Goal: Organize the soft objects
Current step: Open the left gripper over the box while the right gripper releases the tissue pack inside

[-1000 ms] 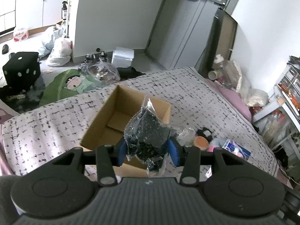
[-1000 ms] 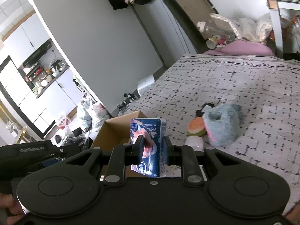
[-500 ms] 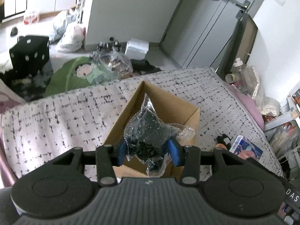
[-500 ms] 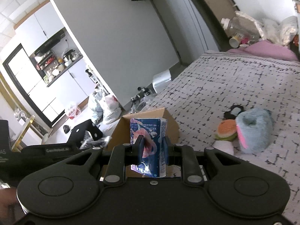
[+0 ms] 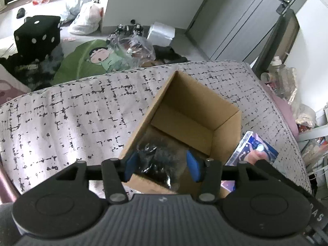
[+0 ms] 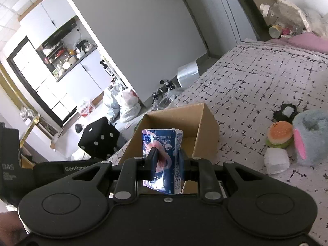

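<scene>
On the checked bedspread (image 5: 82, 110) we are spreading our left gripper (image 5: 162, 165) above the bagged black item (image 5: 157, 160) inside the cardboard box (image 5: 227, 123); our right gripper (image 6: 167, 156) is pinching a blue packet (image 6: 164, 143).

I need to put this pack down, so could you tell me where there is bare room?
Inside the cardboard box, its far floor is bare; the black bag fills the near end. The bedspread beyond the plush toys lies bare. Around the toys it is crowded.

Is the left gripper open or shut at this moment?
Open. The left gripper has its blue pads spread wider than the black item in a clear plastic bag, which drops into the cardboard box.
</scene>
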`<state>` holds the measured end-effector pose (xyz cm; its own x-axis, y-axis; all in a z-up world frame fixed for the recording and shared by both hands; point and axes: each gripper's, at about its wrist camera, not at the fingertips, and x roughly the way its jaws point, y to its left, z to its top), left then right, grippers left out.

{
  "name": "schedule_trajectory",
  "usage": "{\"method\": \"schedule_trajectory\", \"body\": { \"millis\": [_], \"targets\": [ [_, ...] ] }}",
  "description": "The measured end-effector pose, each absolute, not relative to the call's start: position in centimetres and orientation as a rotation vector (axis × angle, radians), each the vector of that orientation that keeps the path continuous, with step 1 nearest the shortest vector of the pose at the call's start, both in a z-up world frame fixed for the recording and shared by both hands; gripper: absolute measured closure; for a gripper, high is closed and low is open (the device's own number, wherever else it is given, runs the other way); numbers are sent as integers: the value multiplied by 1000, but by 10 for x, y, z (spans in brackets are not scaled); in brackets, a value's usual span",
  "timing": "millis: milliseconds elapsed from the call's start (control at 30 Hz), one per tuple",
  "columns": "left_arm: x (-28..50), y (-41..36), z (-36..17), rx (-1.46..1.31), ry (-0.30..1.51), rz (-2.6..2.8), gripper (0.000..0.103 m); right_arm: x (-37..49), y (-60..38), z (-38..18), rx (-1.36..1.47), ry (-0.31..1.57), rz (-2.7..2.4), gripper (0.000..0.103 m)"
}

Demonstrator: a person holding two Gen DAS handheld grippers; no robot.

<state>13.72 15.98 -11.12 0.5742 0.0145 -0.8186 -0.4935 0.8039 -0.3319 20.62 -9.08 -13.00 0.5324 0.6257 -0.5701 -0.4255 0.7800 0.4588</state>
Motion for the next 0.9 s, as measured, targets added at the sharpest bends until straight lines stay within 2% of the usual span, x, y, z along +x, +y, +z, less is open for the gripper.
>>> {"method": "schedule_trajectory", "body": {
  "millis": [67,233,333,400,533,600,667,733,900],
  "targets": [
    [135,159,-108,-566,909,329,43,206,-89,-133,280,802,639,82],
    [132,159,-103,-544,891,364,42,206,-86,-138,288,839,658,80],
    [131,159,-101,-543,882,385,40,206,-84,-139,302,872,666,65],
    [131,158,-100,-538,880,399,36,203,-87,-137,310,859,656,50],
    [128,155,-94,-518,865,414,32,201,-98,-126,306,829,612,39],
    [125,153,-90,-504,858,415,27,201,-103,-120,293,815,565,27],
    [122,149,-85,-486,843,415,23,200,-109,-117,282,799,530,20],
    [120,144,-83,-471,840,414,18,199,-115,-115,280,789,508,18],
    [118,131,-79,-449,846,422,18,196,-129,-109,268,776,459,13]
  ]
}}
